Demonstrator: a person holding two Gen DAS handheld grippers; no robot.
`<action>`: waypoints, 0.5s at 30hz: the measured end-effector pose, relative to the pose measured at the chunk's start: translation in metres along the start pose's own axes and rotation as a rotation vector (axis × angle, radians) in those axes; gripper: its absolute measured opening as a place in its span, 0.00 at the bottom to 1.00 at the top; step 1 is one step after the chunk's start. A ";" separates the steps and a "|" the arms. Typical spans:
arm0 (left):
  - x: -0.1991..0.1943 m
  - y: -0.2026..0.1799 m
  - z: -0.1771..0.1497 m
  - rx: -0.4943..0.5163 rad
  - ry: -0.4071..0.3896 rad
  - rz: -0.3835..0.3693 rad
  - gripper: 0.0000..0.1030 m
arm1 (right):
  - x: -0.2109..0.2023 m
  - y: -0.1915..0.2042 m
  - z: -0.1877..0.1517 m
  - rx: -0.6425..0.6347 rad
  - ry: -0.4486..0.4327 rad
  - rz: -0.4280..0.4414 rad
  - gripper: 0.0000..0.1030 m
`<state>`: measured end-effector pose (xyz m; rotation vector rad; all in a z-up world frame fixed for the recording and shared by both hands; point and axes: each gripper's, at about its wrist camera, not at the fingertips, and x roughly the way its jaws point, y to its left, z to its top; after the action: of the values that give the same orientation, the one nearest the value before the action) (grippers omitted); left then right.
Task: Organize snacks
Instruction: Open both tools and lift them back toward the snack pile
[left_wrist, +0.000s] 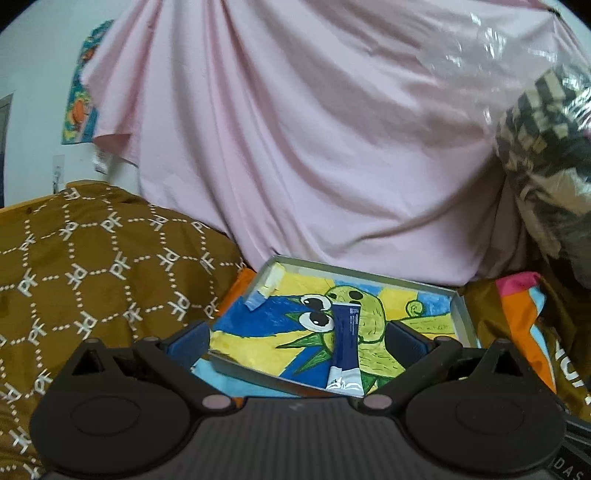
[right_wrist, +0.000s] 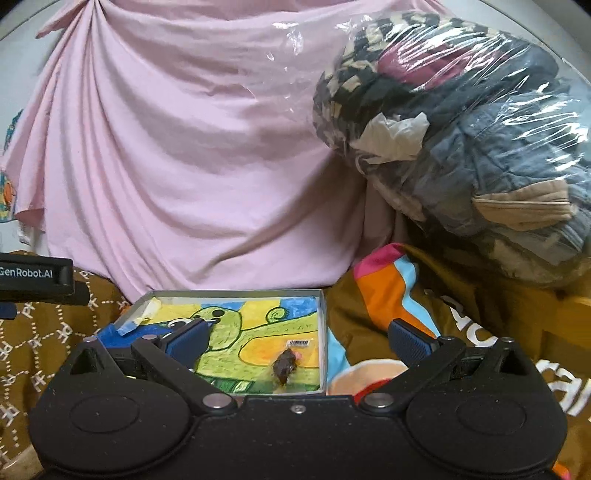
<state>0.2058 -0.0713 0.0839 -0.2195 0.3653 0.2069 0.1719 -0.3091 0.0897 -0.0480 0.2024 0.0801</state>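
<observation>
- In the left wrist view, a brown quilt (left_wrist: 92, 266) with white "PF" marks fills the 9 o'clock side.
- At the centre a shallow tray (left_wrist: 463, 314) holds a bright drawing of a green creature (left_wrist: 373, 314) on yellow and blue.
- The left gripper (left_wrist: 299, 338) hovers low over the near end of this tray; its jaws are spread wide and grasp nothing.
- A dark blue snack stick (left_wrist: 345, 343) with a silver end lies on the drawing between the jaws, its silver end toward 6 o'clock, touching neither finger.
- A piece of pale tape (left_wrist: 271, 282) sticks at the tray's far left corner, at 11 o'clock.
- A pink sheet (left_wrist: 295, 129) hangs behind everything.
- In the right wrist view, the right gripper (right_wrist: 295, 339) also has its jaws released and wide, empty.
- A small brown snack in a clear wrapper (right_wrist: 284, 365) lies in the tray (right_wrist: 322, 332) near its right wall, between the jaws, closer to the left finger.
- At 2 o'clock a clear plastic bag of clothes (right_wrist: 461, 129) rests on a brown cloth with coloured stripes (right_wrist: 388, 291).
</observation>
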 end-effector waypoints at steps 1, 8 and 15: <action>-0.005 0.003 -0.001 -0.003 -0.001 0.003 1.00 | -0.005 0.001 -0.001 -0.009 -0.002 0.001 0.99; -0.035 0.028 -0.018 -0.029 0.021 -0.005 1.00 | -0.043 0.007 -0.010 -0.030 -0.027 -0.007 0.99; -0.057 0.062 -0.042 -0.017 0.040 0.009 1.00 | -0.077 0.014 -0.027 -0.059 -0.021 -0.012 0.99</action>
<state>0.1248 -0.0316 0.0567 -0.2387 0.4044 0.2144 0.0901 -0.3021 0.0787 -0.1067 0.1791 0.0749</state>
